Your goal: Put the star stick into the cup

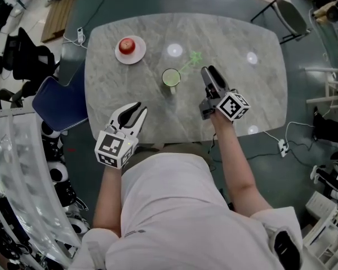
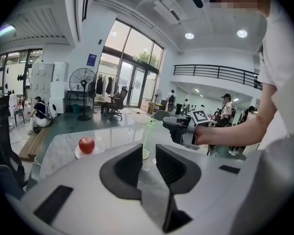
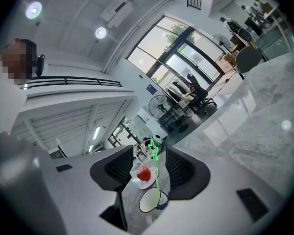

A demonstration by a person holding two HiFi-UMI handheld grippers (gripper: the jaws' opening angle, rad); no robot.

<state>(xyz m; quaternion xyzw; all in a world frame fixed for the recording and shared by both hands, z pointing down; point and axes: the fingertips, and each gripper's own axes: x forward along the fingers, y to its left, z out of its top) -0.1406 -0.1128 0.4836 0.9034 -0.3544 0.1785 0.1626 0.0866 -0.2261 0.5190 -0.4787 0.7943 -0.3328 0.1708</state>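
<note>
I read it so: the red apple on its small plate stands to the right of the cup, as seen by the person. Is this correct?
Not quite. The apple on its plate stands to the left of the cup, as seen by the person, not to the right. The head view shows it.

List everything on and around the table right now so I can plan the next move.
Table: one, grey marble, centre of the head view.
Cup: one, white with a pale green inside, mid-table.
Star stick: one, green, lower end in the cup, star leaning out to the far right.
Plate: one, white, far left of the table.
Apple: one, red, on the plate.
Chair: one, blue, left of the table.
Left gripper: one, white, near table edge, jaws apart, empty.
Right gripper: one, black, right of the cup, jaws apart, gripping nothing.
</note>
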